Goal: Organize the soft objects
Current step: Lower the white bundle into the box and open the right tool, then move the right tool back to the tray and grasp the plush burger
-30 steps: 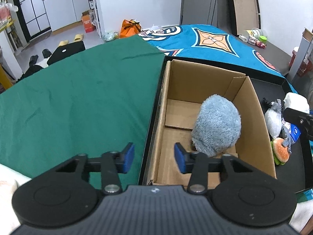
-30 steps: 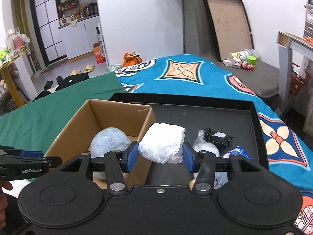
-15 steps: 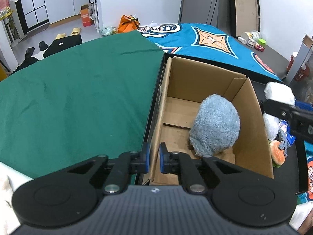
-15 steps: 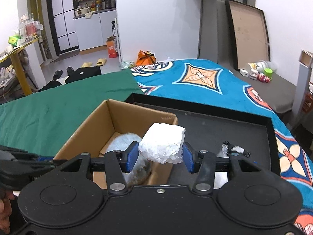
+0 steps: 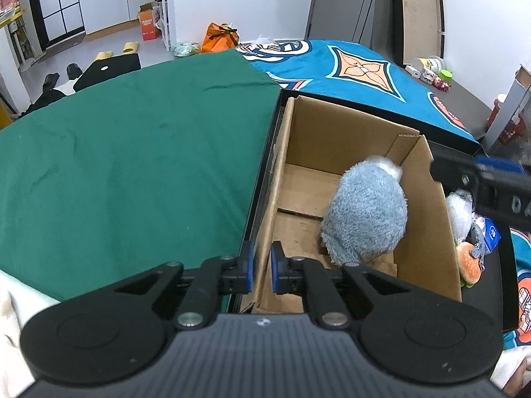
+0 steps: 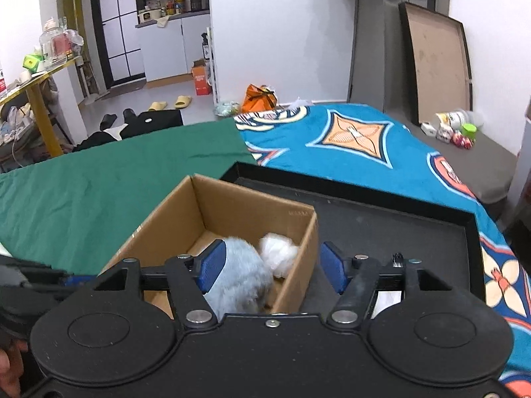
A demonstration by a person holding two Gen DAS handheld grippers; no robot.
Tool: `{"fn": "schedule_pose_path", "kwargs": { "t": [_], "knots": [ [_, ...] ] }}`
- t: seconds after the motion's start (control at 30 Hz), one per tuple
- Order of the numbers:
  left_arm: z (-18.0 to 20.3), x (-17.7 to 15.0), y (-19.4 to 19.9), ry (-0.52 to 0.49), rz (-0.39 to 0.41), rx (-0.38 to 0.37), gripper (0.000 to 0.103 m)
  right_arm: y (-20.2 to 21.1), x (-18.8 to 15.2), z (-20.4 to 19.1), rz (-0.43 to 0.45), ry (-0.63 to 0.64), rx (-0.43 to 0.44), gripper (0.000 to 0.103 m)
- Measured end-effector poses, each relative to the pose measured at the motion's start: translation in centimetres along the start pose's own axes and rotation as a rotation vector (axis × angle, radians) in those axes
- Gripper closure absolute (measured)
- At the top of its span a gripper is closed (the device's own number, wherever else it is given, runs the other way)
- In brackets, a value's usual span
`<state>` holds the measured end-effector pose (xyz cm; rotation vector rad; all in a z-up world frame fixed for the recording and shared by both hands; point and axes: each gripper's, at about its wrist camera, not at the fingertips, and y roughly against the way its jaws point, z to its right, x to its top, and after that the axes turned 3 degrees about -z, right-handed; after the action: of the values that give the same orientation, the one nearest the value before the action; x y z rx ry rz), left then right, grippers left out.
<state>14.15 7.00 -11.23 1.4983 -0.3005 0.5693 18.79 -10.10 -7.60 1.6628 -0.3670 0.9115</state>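
An open cardboard box (image 5: 421, 219) (image 6: 239, 205) stands in a black tray (image 6: 398, 229). A fluffy grey-blue plush (image 5: 365, 215) (image 6: 239, 278) lies inside it. A white soft bundle (image 6: 277, 254) lies in the box beside the plush; only its top (image 5: 386, 162) shows in the left wrist view. My left gripper (image 5: 260, 267) is shut on the box's left wall near the front corner. My right gripper (image 6: 272, 267) is open and empty, above the box's right wall. A burger toy (image 5: 468, 263) and a clear plastic bag (image 5: 459, 209) lie in the tray right of the box.
The tray rests on a bed with a green cloth (image 5: 132, 165) on the left and a blue patterned blanket (image 6: 358, 146) behind. A small blue packet (image 5: 491, 237) lies by the burger toy. Small jars (image 6: 458, 129) stand on a grey ledge at the far right.
My right gripper opened and the white bundle dropped into the box beside the plush. My left gripper, open a second ago, closed on the box's left wall.
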Motion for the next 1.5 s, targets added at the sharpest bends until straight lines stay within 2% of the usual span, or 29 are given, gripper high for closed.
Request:
{"fn": "schedule_pose_path", "kwargs": {
  "t": [0.43, 0.53, 0.63, 1.17, 1.5],
  "knots": [
    [1.1, -0.1, 0.2, -0.054, -0.002, 0.071, 0.086, 1.1, -4.1, 2.8, -0.065, -0.083, -0.037, 0.04],
    [1.4, -0.1, 0.4, -0.063, 0.012, 0.096, 0.071, 1.1, -4.9, 3.6, -0.074, -0.096, -0.043, 0.04],
    [1.7, -0.2, 0.5, -0.076, 0.021, 0.106, 0.063, 1.3, -5.8, 4.5, -0.078, -0.12, -0.053, 0.041],
    [3.0, -0.4, 0.8, -0.14, 0.048, 0.169, 0.055, -0.9, -9.8, 9.0, -0.16, -0.231, -0.081, 0.043],
    [4.4, -0.3, 0.2, -0.203, 0.035, 0.229, 0.053, -2.6, -10.8, 9.7, -0.176, -0.264, -0.071, 0.043]
  ]
}}
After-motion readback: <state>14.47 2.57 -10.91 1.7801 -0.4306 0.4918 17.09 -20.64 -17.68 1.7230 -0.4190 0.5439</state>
